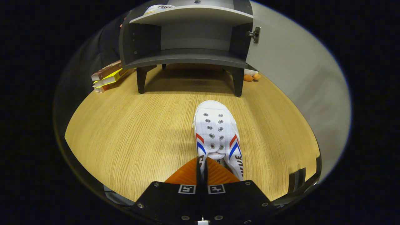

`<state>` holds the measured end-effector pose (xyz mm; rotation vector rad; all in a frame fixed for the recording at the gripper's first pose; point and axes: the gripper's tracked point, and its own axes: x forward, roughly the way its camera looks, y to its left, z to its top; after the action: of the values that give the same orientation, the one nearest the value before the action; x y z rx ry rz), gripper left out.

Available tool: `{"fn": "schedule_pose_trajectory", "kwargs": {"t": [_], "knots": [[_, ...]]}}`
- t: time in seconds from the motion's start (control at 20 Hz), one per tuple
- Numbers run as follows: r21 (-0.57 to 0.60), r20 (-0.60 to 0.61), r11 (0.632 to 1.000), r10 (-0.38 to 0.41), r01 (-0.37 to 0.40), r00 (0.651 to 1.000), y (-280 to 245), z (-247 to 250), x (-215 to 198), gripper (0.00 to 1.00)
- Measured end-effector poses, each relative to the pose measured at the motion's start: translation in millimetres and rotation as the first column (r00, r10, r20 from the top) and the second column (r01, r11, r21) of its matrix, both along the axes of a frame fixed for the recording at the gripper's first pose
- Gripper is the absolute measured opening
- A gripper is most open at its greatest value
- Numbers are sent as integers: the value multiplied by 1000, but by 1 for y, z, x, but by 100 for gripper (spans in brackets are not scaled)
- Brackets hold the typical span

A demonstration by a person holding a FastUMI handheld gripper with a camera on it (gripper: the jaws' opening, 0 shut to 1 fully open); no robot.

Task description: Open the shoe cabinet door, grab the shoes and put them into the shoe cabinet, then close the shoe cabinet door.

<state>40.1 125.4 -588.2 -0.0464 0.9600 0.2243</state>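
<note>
A white canvas shoe (215, 131) with red and blue stripes points its toe at the shoe cabinet (187, 59). My gripper (201, 170) is shut on the shoe's left collar edge, which is pinched between the orange fingers (187, 176). The dark grey cabinet stands on short legs beyond the shoe, with its door (290, 72) swung wide open to the right on a metal hinge (254, 34). Its lower compartment is bare inside, under a light shelf (193, 14). I cannot tell whether the shoe rests on the wooden table (125, 134) or hangs just above it.
A stack of books (107, 76) lies left of the cabinet's legs. A small orange and white object (251, 77) sits behind the right leg, by the foot of the open door. Bare wooden table stretches between the shoe and the cabinet.
</note>
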Motion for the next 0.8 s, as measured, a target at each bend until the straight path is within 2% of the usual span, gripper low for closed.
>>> {"fn": "schedule_pose_trajectory", "kwargs": {"t": [0.2, 0.55, 0.8], "knots": [[40, 29, 999, -27, 26, 999, -8, 39, -2, 0], [57, 133, 998, -20, 13, 991, -16, 119, -8, 0], [66, 230, 998, -25, 10, 973, -23, 193, -3, 0]]}}
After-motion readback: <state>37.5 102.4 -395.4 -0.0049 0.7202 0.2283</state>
